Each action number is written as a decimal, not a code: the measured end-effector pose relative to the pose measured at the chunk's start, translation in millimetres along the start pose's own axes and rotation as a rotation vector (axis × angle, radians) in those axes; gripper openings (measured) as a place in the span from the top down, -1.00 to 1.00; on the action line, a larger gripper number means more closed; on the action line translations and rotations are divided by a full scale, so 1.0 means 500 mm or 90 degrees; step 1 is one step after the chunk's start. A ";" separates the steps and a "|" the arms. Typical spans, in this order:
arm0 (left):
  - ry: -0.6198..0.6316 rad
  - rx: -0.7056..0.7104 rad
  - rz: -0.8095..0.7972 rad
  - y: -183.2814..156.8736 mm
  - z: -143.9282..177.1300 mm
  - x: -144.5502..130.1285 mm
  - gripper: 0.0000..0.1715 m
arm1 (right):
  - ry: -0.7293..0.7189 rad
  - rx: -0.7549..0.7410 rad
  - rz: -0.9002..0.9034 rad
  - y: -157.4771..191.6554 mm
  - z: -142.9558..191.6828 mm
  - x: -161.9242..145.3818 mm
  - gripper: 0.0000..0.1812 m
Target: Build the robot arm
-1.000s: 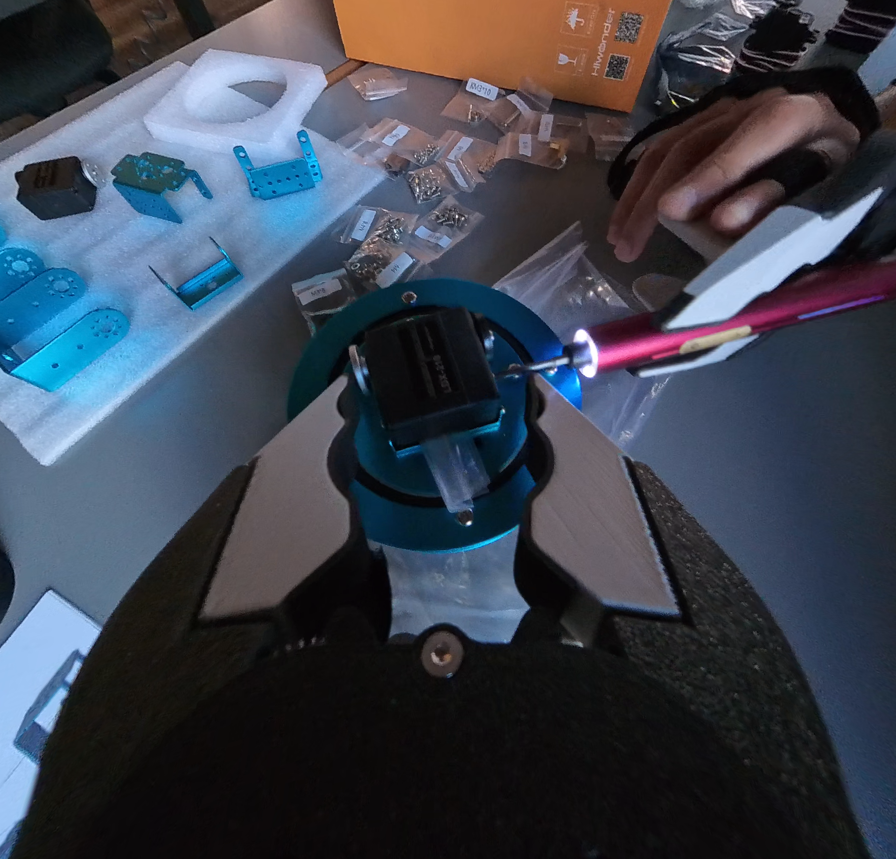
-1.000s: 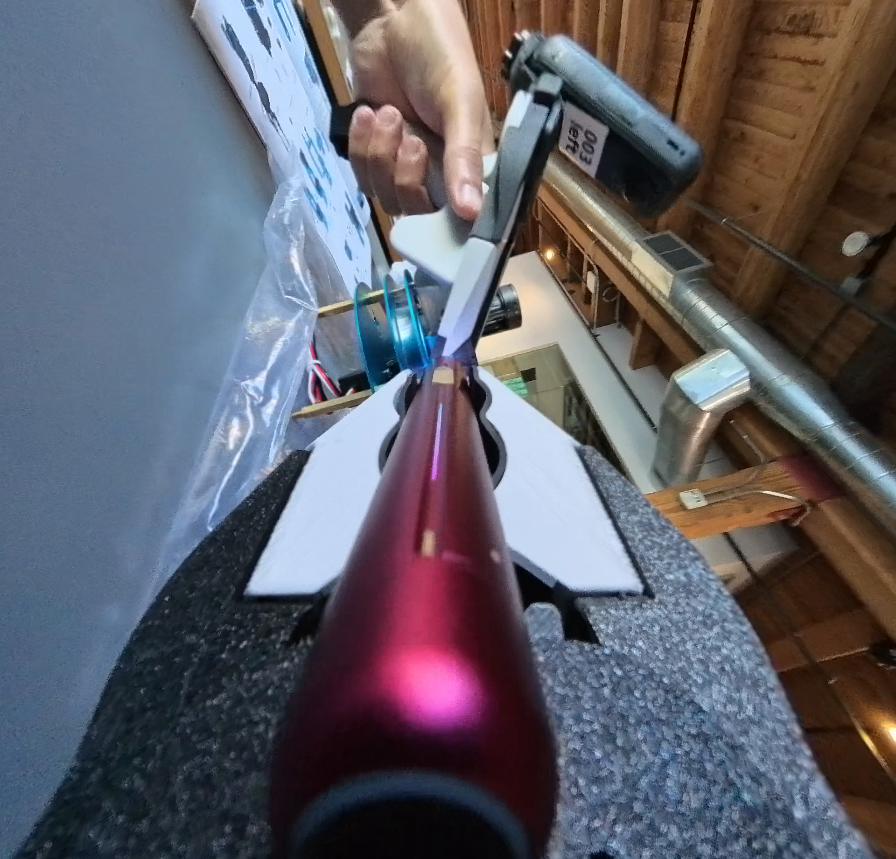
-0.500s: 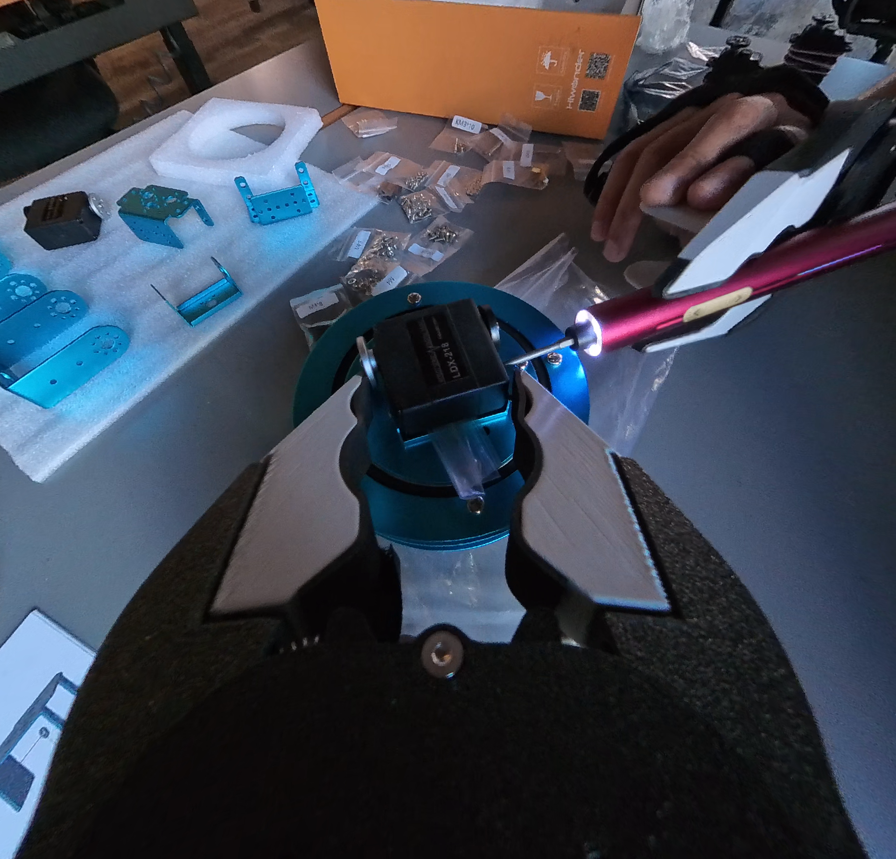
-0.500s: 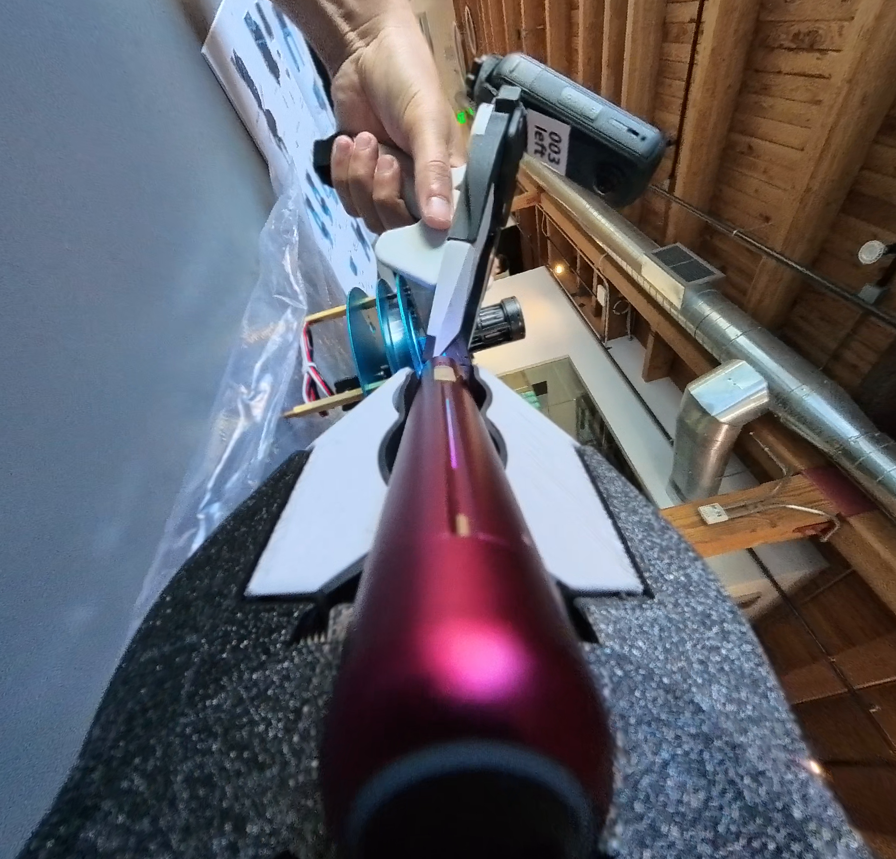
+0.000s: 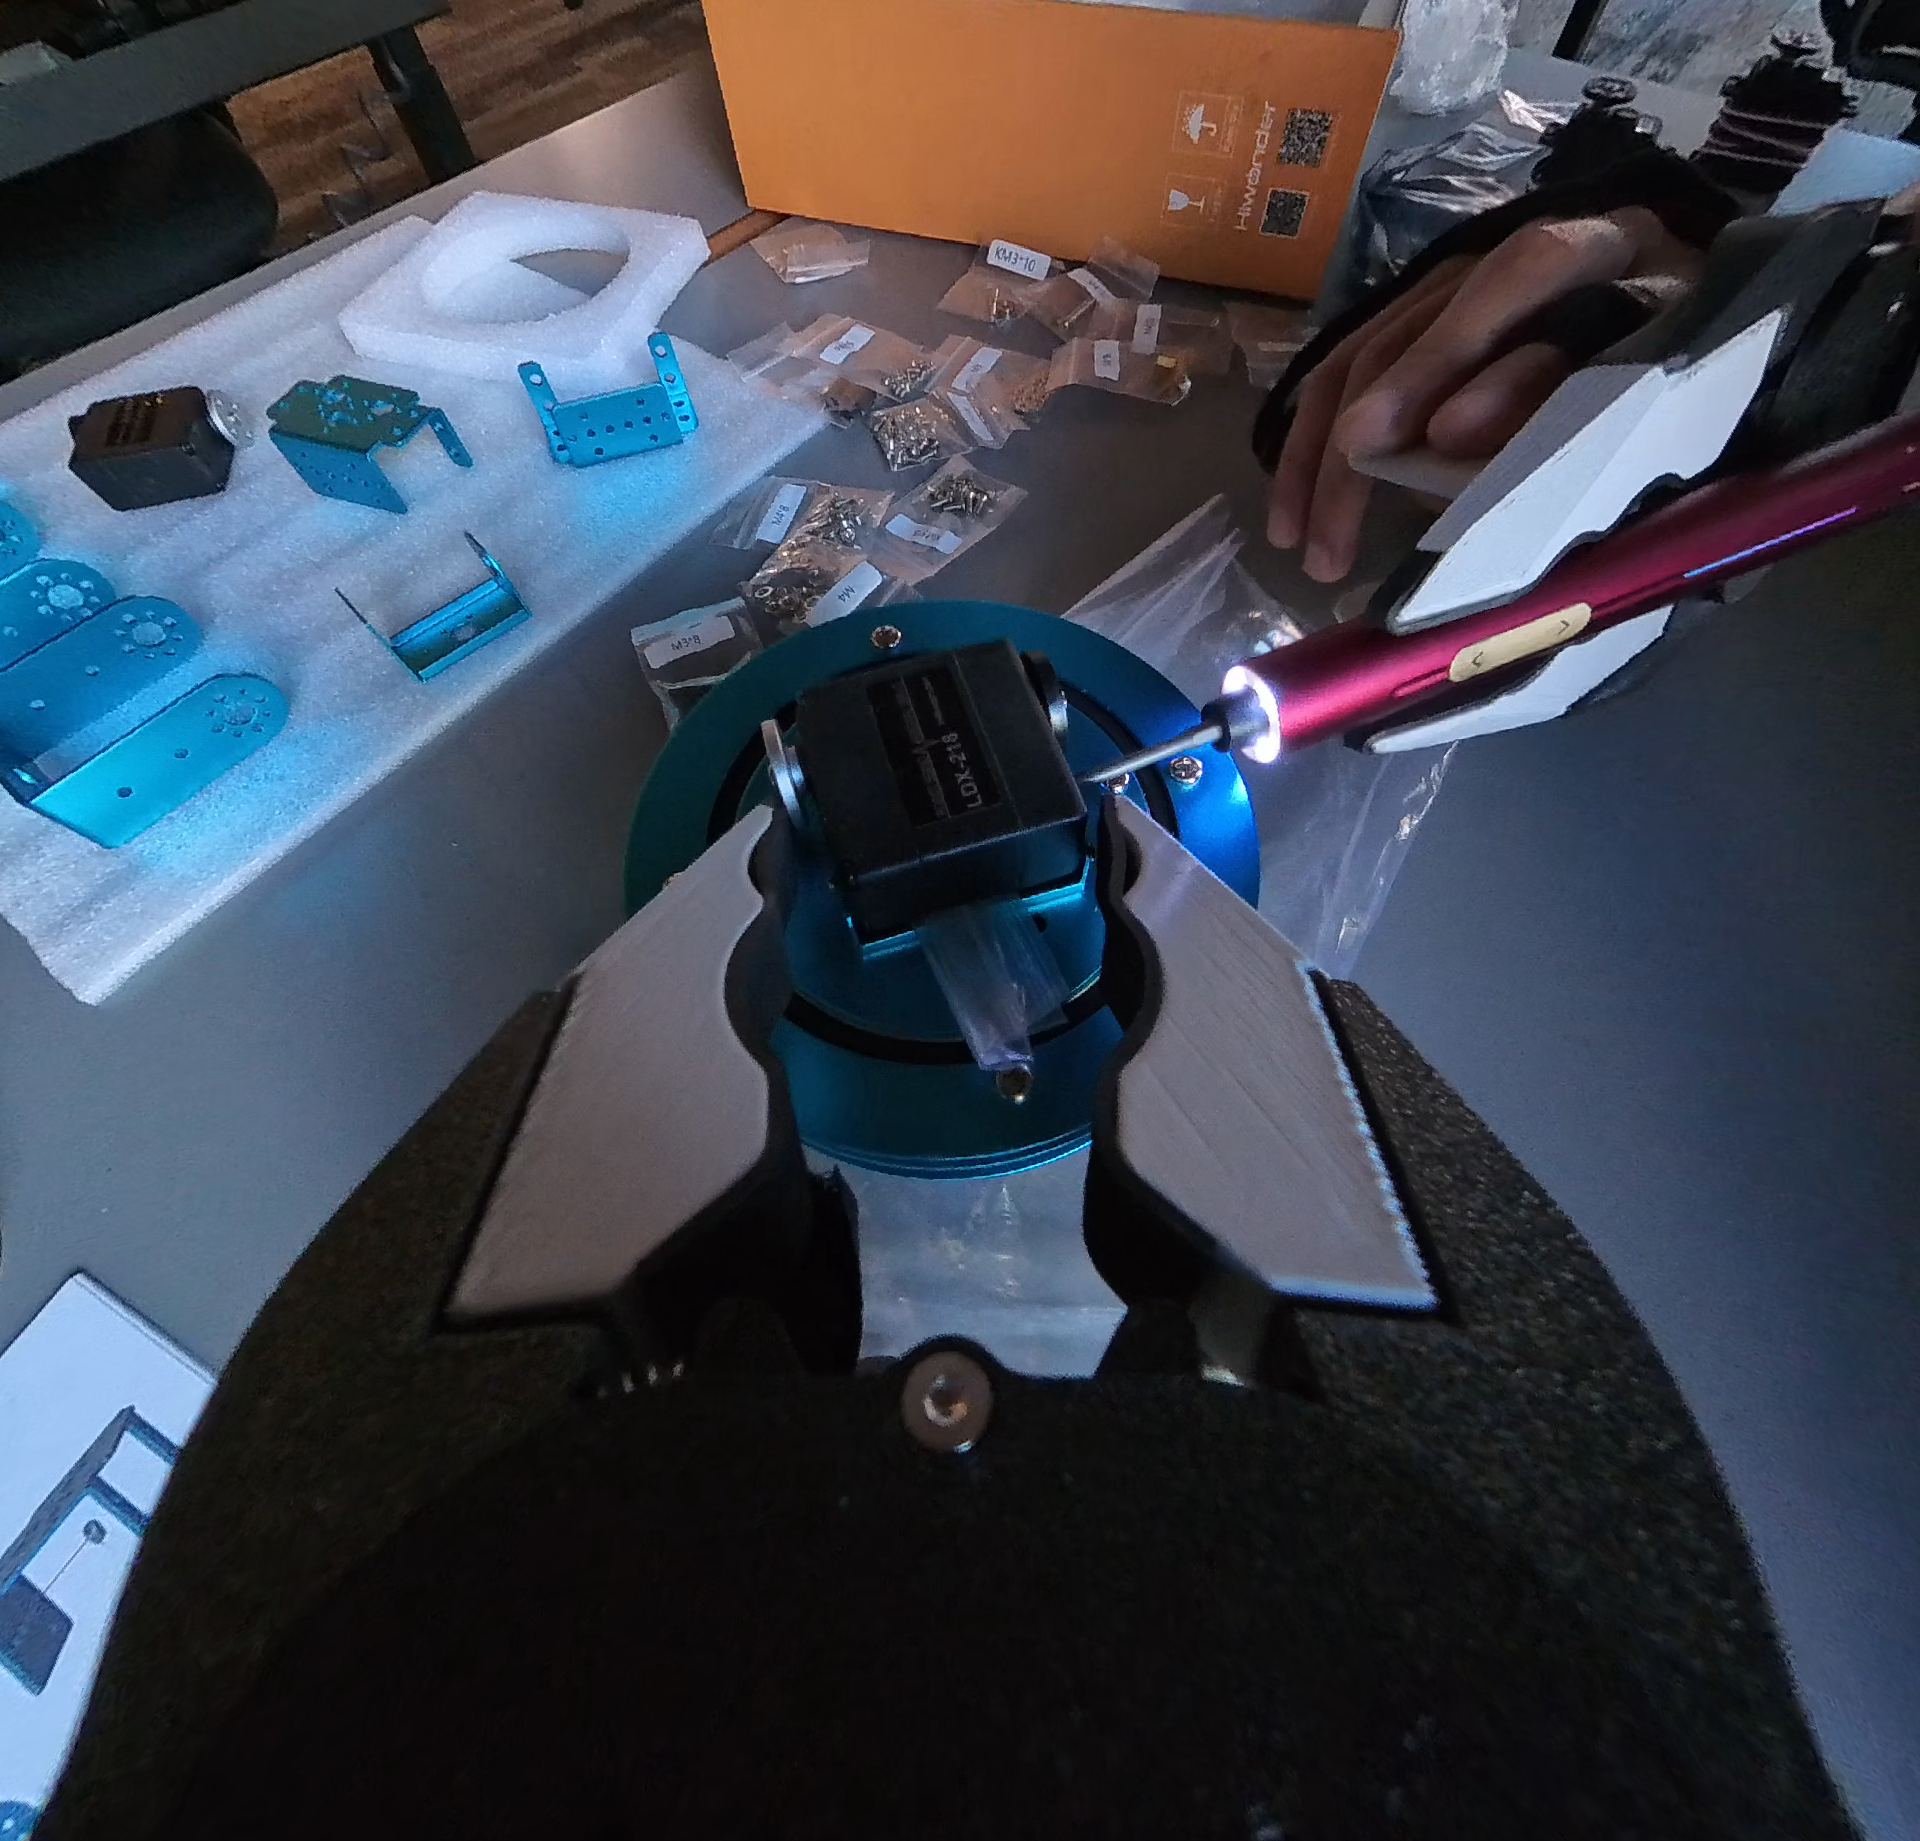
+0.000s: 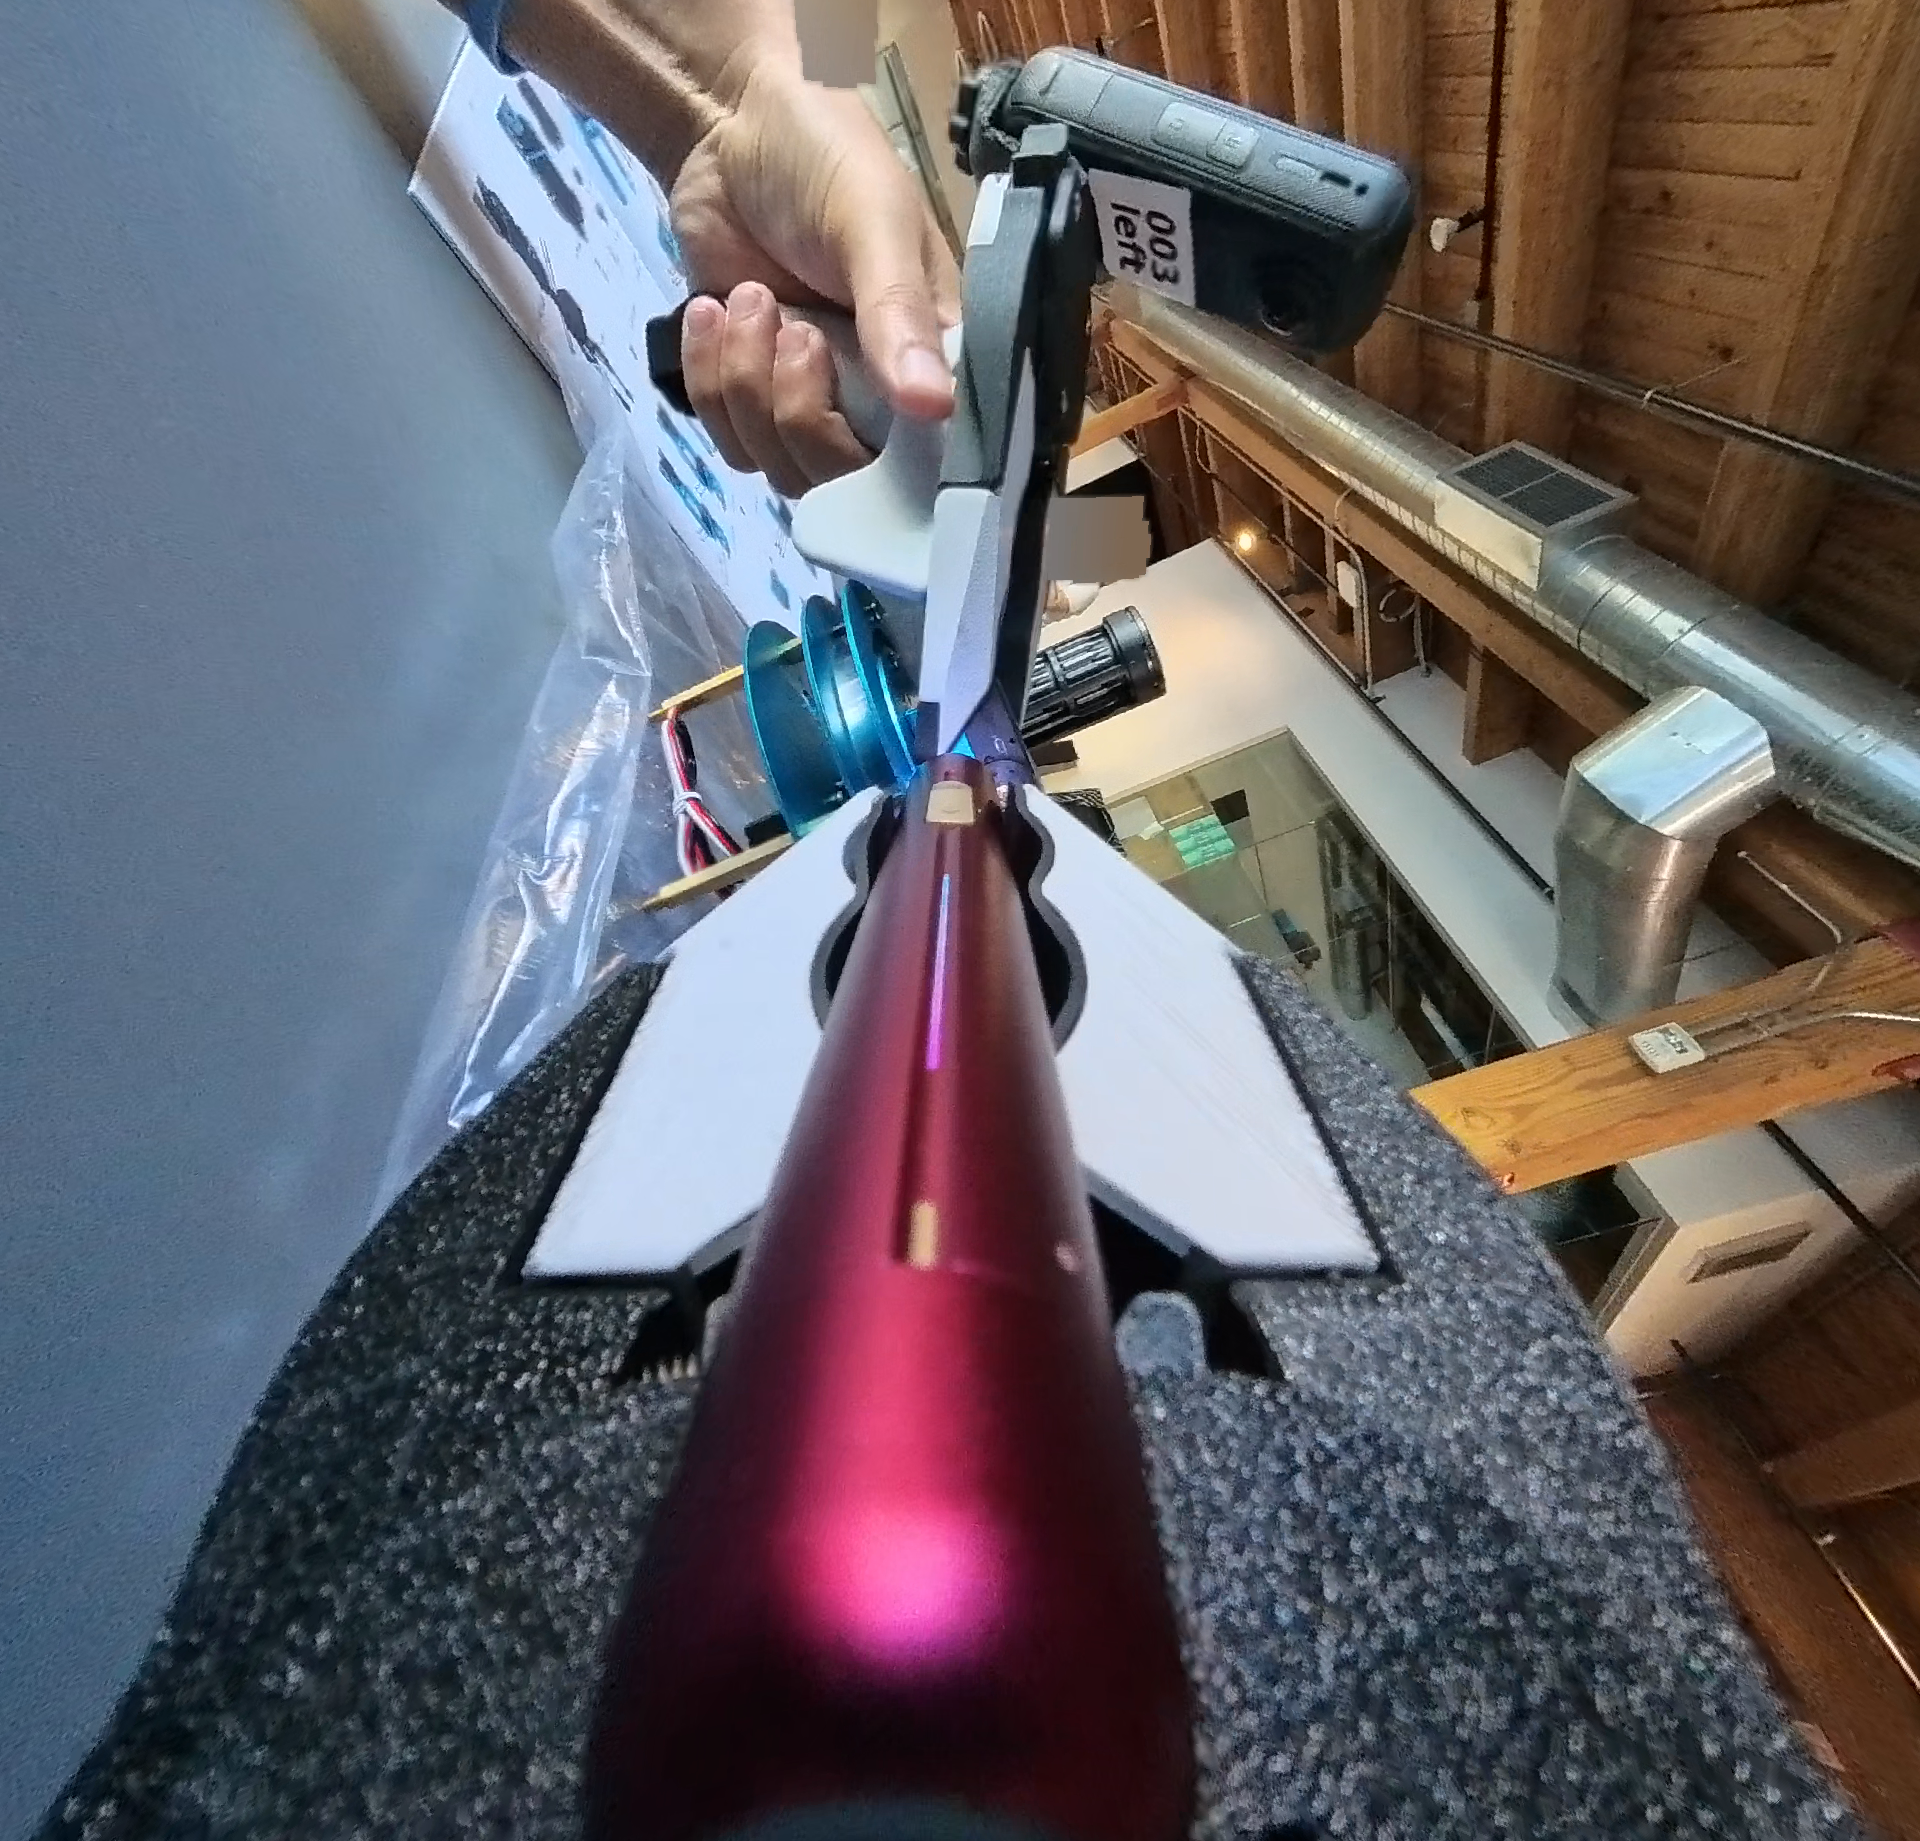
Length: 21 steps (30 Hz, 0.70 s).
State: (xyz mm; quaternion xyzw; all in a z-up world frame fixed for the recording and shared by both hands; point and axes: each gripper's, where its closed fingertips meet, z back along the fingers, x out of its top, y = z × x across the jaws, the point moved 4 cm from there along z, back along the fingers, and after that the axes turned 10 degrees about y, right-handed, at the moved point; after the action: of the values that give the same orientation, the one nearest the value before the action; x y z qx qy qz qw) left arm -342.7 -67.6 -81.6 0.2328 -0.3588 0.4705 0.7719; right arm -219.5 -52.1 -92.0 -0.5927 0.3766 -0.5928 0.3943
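Note:
My left gripper (image 5: 940, 835) is shut on a round blue metal base (image 5: 675, 815) with a black servo (image 5: 935, 773) mounted on top; its fingers clamp the blue hub under the servo. My right gripper (image 6: 951, 804) is shut on a magenta electric screwdriver (image 6: 935, 1168). In the left wrist view the screwdriver (image 5: 1455, 659) comes in from the right with its tip light on, and its thin bit (image 5: 1132, 761) reaches the servo's right side beside a screw on the blue ring. The right wrist view shows the base (image 6: 821, 721) edge-on, with the left gripper (image 6: 977, 544) held by a hand.
A white foam sheet (image 5: 260, 565) at left holds blue brackets and another black servo (image 5: 151, 446). Small bags of screws (image 5: 914, 420) lie before an orange box (image 5: 1039, 98). A clear plastic bag (image 5: 1195, 586) lies under the base. A printed sheet (image 5: 62, 1479) lies near left.
My left gripper has tilted back with the base, so more of the far table and box shows. The screwdriver bit stays at the servo's right side. Both grips are unchanged.

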 end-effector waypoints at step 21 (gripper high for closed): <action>0.029 -0.005 0.076 -0.039 -0.019 0.017 -0.41 | 0.023 -0.007 -0.010 -0.007 -0.010 -0.017 0.75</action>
State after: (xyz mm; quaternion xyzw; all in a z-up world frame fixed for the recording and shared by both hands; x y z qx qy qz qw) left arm -319.5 -65.0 -81.6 0.1973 -0.3560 0.5196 0.7512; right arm -224.4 -43.0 -92.3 -0.5871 0.3822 -0.6041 0.3799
